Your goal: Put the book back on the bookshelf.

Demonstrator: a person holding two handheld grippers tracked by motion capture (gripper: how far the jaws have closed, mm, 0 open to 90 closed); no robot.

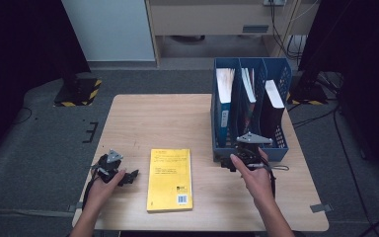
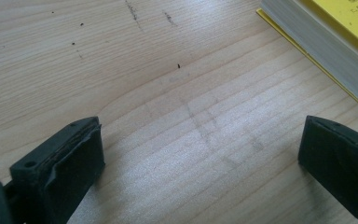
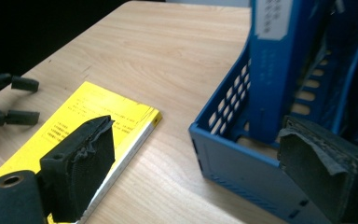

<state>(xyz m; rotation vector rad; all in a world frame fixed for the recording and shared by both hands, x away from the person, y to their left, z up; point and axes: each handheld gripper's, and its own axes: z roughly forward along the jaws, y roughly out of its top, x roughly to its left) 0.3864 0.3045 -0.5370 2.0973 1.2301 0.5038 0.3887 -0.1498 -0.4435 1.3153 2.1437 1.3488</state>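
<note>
yellow book waits flat while both tools stand released

while the yellow book lies flat on the tabletop, neither tool has taken hold of it. the left tool rests low on the wood with its jaws spread wide and nothing between them; the book sits just beside it, past its right jaw, page edges facing the tool. the right tool hangs at the near left corner of the blue file rack, also released, its jaws wide apart and bare. seen from that tool, the book lies down and to its left, apart from the rack's front wall.

the step in hand looks like picking up the book to stand it in the rack, whose slots already hold other books. to do it well, the left tool should slide in level along the wood so one jaw gets under the cover edge, lifting that side slightly. the right tool can then close on the raised edge, well in from the corner, and hold it firmly so that the pages do not fan.
</note>
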